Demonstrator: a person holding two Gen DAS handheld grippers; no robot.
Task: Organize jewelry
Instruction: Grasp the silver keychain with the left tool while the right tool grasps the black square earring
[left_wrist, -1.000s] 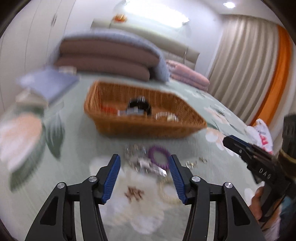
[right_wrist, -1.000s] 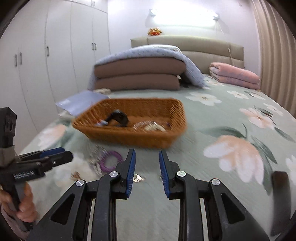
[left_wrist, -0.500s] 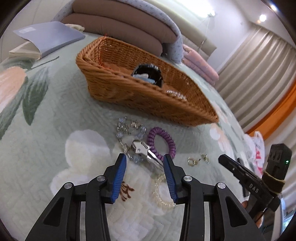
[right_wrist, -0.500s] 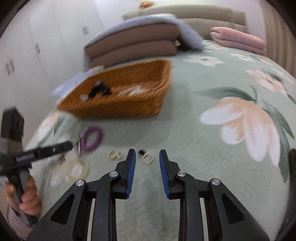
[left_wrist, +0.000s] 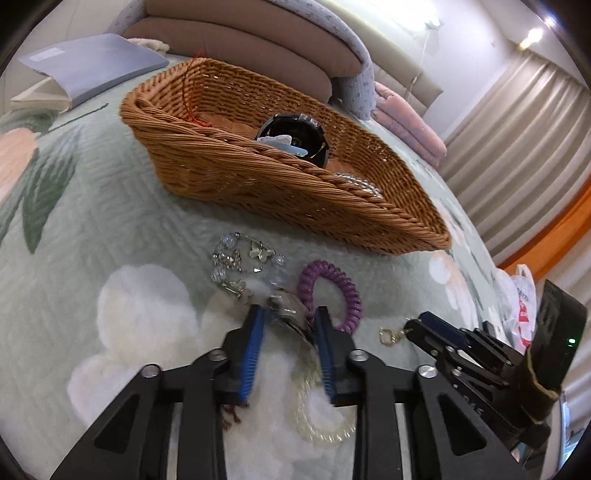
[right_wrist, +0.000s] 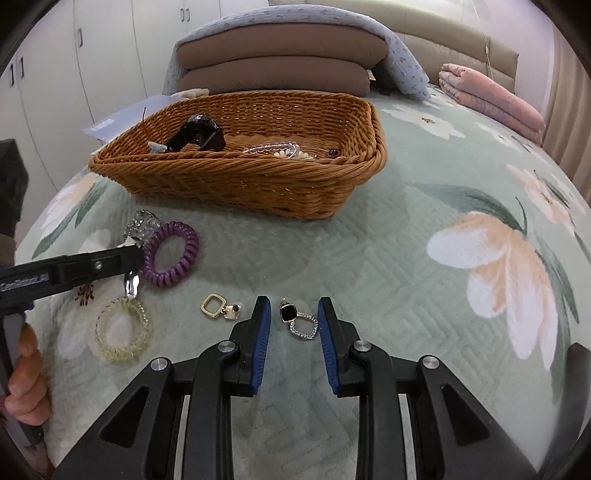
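A wicker basket (left_wrist: 258, 184) (right_wrist: 258, 177) on the bed holds a black watch (left_wrist: 295, 136) and beaded bracelets (right_wrist: 280, 149). On the quilt in front lie a crystal bracelet (left_wrist: 243, 266), a purple coil hair tie (left_wrist: 332, 291) (right_wrist: 171, 253), a clear coil tie (right_wrist: 122, 330), a gold earring (right_wrist: 219, 308) and a black-stone earring (right_wrist: 299, 319). My left gripper (left_wrist: 290, 319) is open, its fingers either side of a silver clip (left_wrist: 291, 310). My right gripper (right_wrist: 293, 314) is open, its fingers either side of the black-stone earring.
Folded brown cushions (right_wrist: 280, 70) under a blue blanket and a pink folded blanket (right_wrist: 491, 96) lie behind the basket. A blue folder (left_wrist: 92, 62) lies at the far left. Curtains (left_wrist: 517, 140) and a plastic bag (left_wrist: 522, 314) are at the right.
Both grippers have moved down and closer to the jewelry. The left one now straddles the silver clip. The right one has opened wider around the black-stone earring.
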